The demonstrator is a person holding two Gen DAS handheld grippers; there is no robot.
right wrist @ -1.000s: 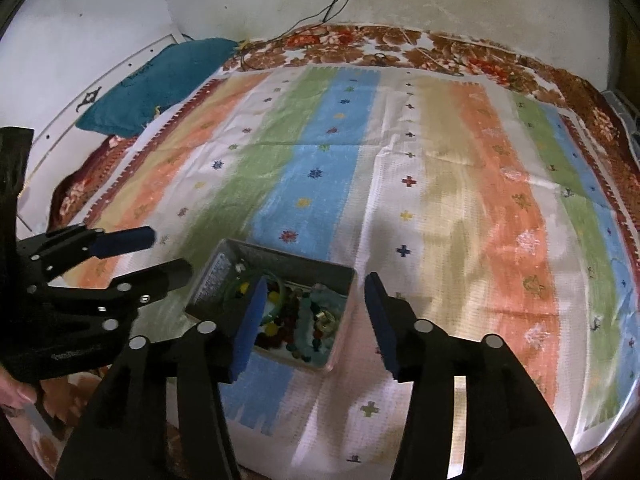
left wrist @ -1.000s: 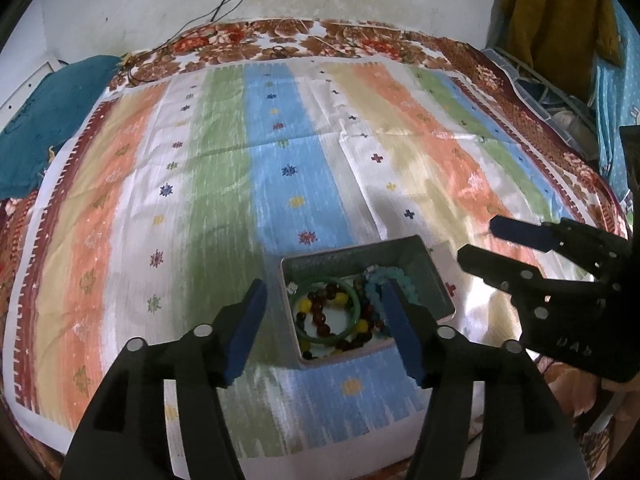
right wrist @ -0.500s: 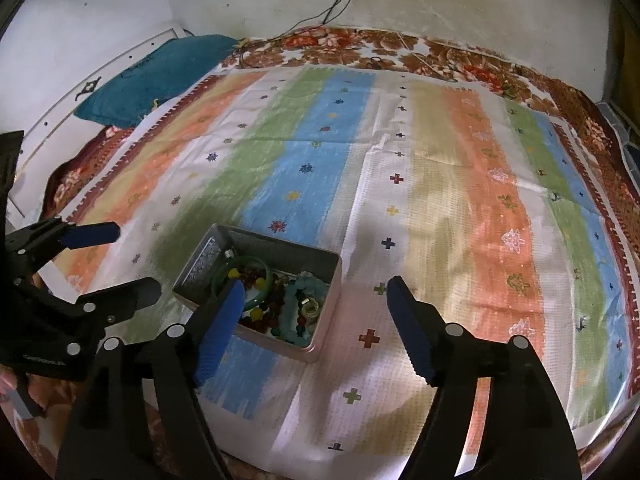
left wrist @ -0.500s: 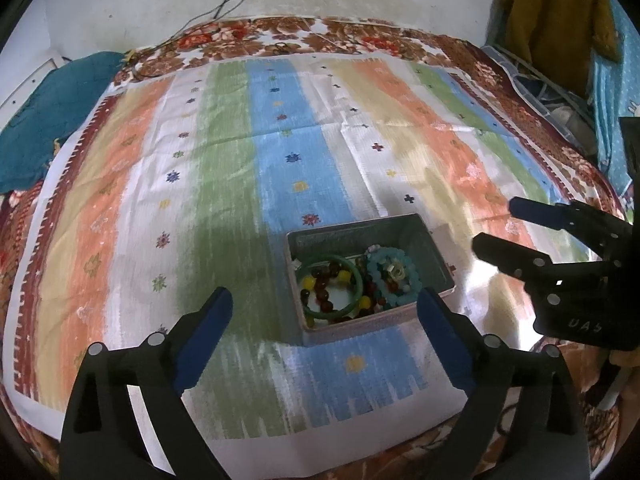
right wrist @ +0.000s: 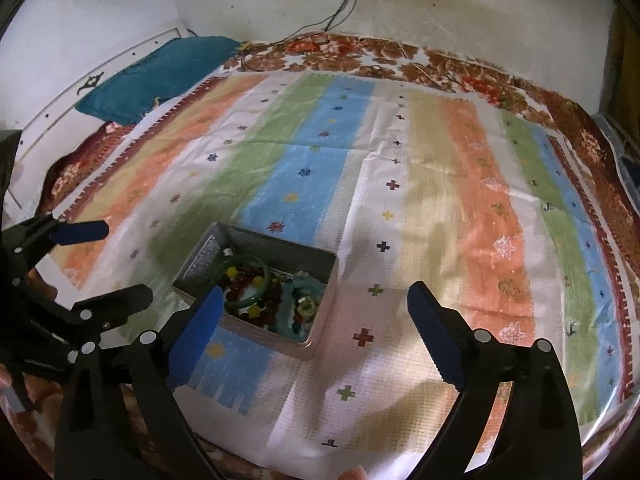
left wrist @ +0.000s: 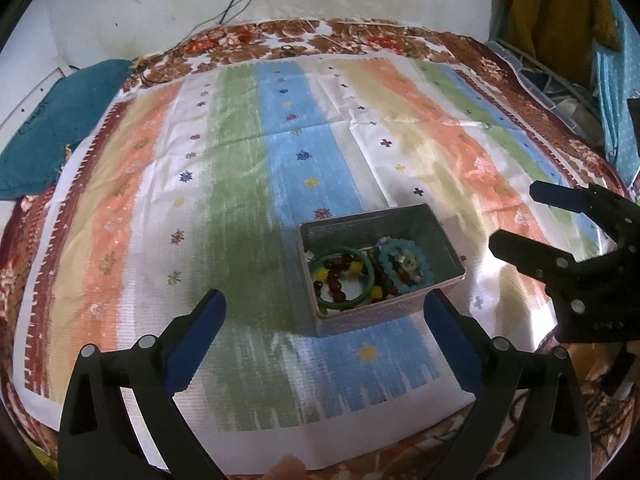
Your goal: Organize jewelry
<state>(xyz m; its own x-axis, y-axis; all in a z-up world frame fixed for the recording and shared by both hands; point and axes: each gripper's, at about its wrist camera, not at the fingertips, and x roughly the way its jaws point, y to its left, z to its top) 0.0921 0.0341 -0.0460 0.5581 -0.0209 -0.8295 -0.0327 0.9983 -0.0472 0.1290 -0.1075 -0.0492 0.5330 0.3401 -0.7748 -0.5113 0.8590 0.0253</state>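
A grey rectangular tin (left wrist: 448, 240) (right wrist: 200, 258) sits on a striped cloth near its front edge. It holds a green bangle (left wrist: 362, 300) (right wrist: 256, 300), a red and yellow bead bracelet (left wrist: 338, 276), a pale blue bead bracelet (left wrist: 416, 248) (right wrist: 298, 284) and other beads. My left gripper (left wrist: 324, 312) is open and empty, just in front of the tin; it also shows in the right wrist view (right wrist: 116, 264). My right gripper (right wrist: 314, 304) is open and empty, to the right of the tin; it also shows in the left wrist view (left wrist: 520, 216).
The striped cloth (left wrist: 240, 168) (right wrist: 440, 184) lies over a floral bedspread (left wrist: 320, 40). A teal cushion (left wrist: 52, 128) (right wrist: 156, 72) lies at the far left. Cables (right wrist: 340, 4) hang down the wall behind. Clothes (left wrist: 552, 4) hang at the right.
Both grippers have opened wide and pulled back from the tin. The jewelry stays in the tin.
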